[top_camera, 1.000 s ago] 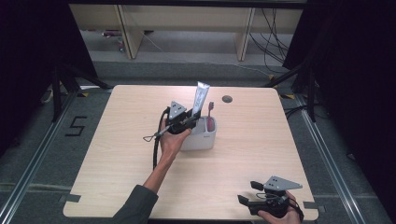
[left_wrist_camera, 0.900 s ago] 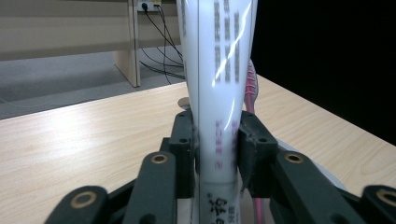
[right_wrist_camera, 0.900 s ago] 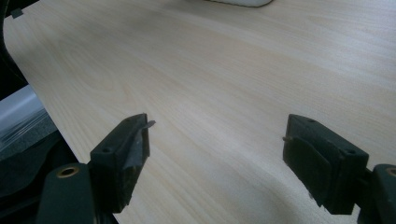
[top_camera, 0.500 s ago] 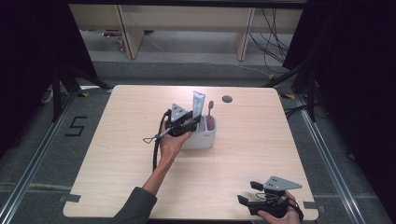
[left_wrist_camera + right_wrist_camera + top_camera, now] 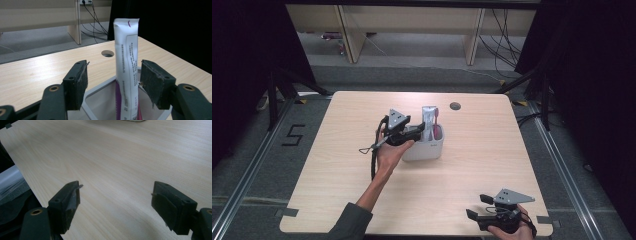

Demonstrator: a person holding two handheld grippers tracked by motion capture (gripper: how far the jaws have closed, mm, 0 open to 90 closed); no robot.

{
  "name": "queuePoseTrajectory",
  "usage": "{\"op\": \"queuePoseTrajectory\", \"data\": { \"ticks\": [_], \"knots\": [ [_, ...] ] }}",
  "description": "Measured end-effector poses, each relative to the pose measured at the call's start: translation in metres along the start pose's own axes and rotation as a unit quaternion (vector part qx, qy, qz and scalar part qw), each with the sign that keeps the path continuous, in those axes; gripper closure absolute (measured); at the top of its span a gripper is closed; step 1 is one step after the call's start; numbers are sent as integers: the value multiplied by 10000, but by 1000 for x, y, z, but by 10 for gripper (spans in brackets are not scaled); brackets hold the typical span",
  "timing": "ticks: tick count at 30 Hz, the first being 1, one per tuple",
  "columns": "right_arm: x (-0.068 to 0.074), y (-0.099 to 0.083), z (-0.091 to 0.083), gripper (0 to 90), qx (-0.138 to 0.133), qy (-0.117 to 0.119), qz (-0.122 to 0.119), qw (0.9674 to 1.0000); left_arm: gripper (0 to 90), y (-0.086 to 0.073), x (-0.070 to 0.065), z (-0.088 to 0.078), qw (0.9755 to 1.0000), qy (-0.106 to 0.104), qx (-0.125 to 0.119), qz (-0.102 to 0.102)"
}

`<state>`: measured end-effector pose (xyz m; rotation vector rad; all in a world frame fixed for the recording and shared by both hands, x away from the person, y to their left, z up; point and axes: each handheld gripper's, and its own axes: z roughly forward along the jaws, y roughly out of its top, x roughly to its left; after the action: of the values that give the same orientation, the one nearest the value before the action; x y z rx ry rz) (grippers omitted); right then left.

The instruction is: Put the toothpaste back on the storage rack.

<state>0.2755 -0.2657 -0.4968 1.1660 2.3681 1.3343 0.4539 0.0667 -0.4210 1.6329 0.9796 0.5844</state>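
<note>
A white tube with purple print point(image 5: 429, 117) stands upright in a white box-shaped holder point(image 5: 427, 150) near the table's middle. In the left gripper view the tube point(image 5: 127, 62) rises between the jaws out of the holder point(image 5: 100, 91), and neither pad touches it. My left gripper point(image 5: 419, 131) point(image 5: 113, 75) is open around it, and its jaws have just been opening. Something pink point(image 5: 438, 131) sits in the holder beside the tube. My right gripper point(image 5: 476, 206) point(image 5: 116, 192) hovers low over the table's near right corner, open with nothing between its jaws.
The light wooden table point(image 5: 512, 150) has a round cable hole point(image 5: 455, 106) at its far edge. Wooden shelving and cables lie on the floor beyond the table. The left forearm reaches in from the near edge.
The tube went from tilted and raised over the holder to standing upright inside it. The left jaws have spread apart and let it go. The right gripper has not moved.
</note>
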Motion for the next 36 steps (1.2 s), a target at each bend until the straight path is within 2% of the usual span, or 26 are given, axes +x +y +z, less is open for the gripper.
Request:
{"op": "queuePoseTrajectory", "data": {
  "ticks": [1,11,17,21,24,31,36],
  "knots": [
    [0,0,-1,236,32,-71,-22,10000,371,1,0,-2,10000,9,24,1],
    [0,0,-2,236,16,-64,-31,10000,337,1,6,-18,9995,-133,275,123],
    [0,0,-2,235,21,-59,-20,10000,326,1,9,-28,9994,-224,268,62],
    [0,0,-1,235,14,-71,-30,10000,313,1,12,-34,9990,-274,315,140],
    [0,0,-2,235,12,-77,-25,10000,306,0,16,-40,9990,-342,304,25],
    [-1,0,-2,235,28,-80,-28,10000,301,-3,20,-51,9989,-387,277,-39],
    [-1,1,-2,235,36,-76,-29,10000,298,-5,23,-62,9989,-390,259,21]
  ]
}}
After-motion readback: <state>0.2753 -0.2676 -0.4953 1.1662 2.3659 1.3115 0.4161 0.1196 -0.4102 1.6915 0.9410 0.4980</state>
